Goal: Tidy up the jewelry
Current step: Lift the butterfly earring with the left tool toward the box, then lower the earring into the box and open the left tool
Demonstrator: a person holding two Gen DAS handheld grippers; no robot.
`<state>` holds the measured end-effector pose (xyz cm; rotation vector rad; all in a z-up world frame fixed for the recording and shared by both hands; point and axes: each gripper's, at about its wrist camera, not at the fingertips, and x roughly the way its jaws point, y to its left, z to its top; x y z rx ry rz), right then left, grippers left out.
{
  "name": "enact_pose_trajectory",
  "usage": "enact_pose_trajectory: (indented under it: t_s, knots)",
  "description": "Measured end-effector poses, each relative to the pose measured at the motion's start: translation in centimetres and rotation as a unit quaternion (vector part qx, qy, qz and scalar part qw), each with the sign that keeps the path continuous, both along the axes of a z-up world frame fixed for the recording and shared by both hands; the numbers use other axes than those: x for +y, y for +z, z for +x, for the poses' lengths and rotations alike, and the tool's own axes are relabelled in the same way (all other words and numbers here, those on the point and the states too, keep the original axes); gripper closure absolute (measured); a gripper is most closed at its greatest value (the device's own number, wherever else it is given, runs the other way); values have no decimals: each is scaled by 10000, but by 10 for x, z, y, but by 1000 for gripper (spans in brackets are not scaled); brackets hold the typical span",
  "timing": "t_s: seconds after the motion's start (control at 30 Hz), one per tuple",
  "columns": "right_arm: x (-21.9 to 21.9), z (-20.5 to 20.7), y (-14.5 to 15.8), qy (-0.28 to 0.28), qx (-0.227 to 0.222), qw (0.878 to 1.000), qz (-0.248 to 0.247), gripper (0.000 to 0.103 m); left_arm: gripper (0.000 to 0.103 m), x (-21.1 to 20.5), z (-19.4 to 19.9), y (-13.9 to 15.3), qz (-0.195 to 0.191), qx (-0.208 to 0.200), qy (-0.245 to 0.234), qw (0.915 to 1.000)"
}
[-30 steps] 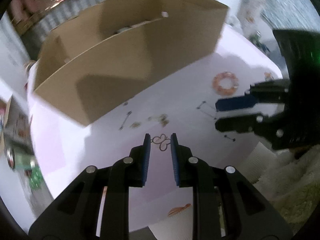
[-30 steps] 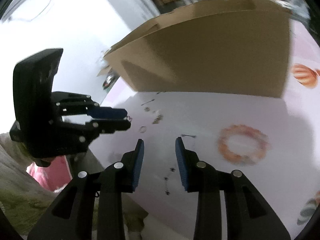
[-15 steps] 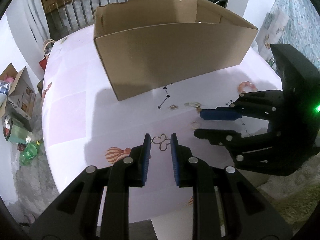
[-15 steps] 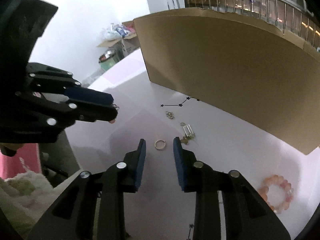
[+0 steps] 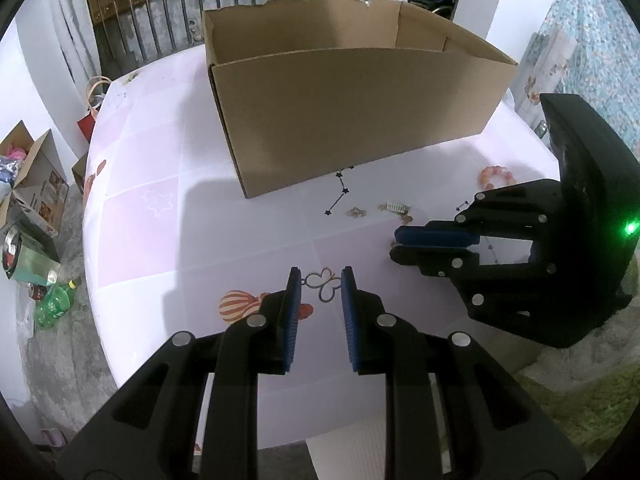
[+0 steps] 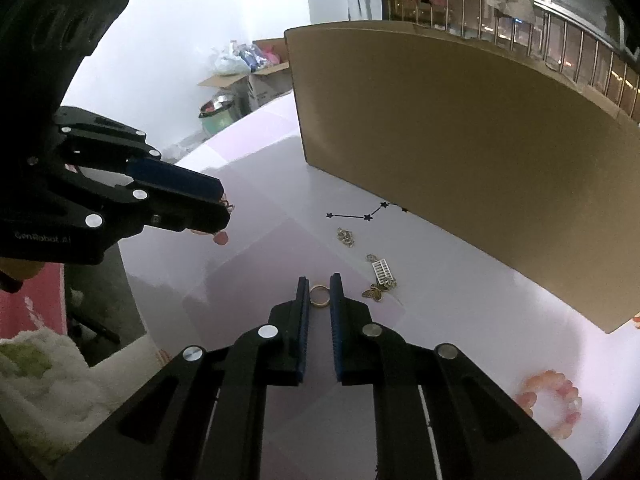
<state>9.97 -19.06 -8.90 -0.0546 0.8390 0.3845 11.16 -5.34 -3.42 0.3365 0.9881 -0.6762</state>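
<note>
The right gripper (image 6: 320,286) is closing — its blue pads (image 6: 305,300) stand a narrow gap apart with a small gold ring (image 6: 319,295) lying on the table between the tips. The pads look just beside the ring's edges; whether they press on it yet I cannot tell. At two o'clock from the ring, near it, lie a butterfly charm (image 6: 374,292) and a pale rectangular charm (image 6: 383,273), touching each other. A small chain cluster (image 6: 346,237) sits at one o'clock, further up the pale pink table (image 6: 248,264), and a pink bead bracelet (image 6: 550,404) lies well apart at four o'clock.

The left gripper (image 5: 320,280) has its jaws a little apart and holds nothing; a butterfly outline printed on the tablecloth (image 5: 325,285) shows in the gap between the tips. In its view the right gripper (image 5: 394,242) comes in from three o'clock with jaws nearly together.

An open cardboard box (image 5: 348,120) stands at twelve o'clock on the table — beyond all the jewelry, with the loose pieces lying outside it along its near wall.
</note>
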Motion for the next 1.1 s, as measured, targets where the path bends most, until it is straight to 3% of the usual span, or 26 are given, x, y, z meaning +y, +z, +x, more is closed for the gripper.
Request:
enact_pose_trajectory:
  t_s: [0.27, 0.4, 0.63, 0.77, 0.83, 1.1]
  knots:
    - [-1, -10, 3, -64, -37, 9999, 141, 93, 84, -1, -5, 8, -2, -93, -1, 10000]
    - [-9, -22, 22, -153, -265, 9992, 268, 93, 84, -1, -11, 27, -277, -124, -88, 9995]
    - [-44, -42, 97, -491, -1139, 9902, 646, 93, 84, -19, -11, 88, -868, -752, -400, 9926]
    - [-77, -29, 133, -823, -1475, 9815, 902, 93, 84, -46, 5, 115, -1144, -1103, -612, 9854]
    - [-93, -11, 135, -988, -1336, 9817, 935, 92, 84, -65, 18, 115, -1110, -1161, -644, 9849]
    - [-151, 84, 91, -1439, 175, 9785, 1470, 92, 84, -130, 94, 75, -995, -471, -344, 9933]
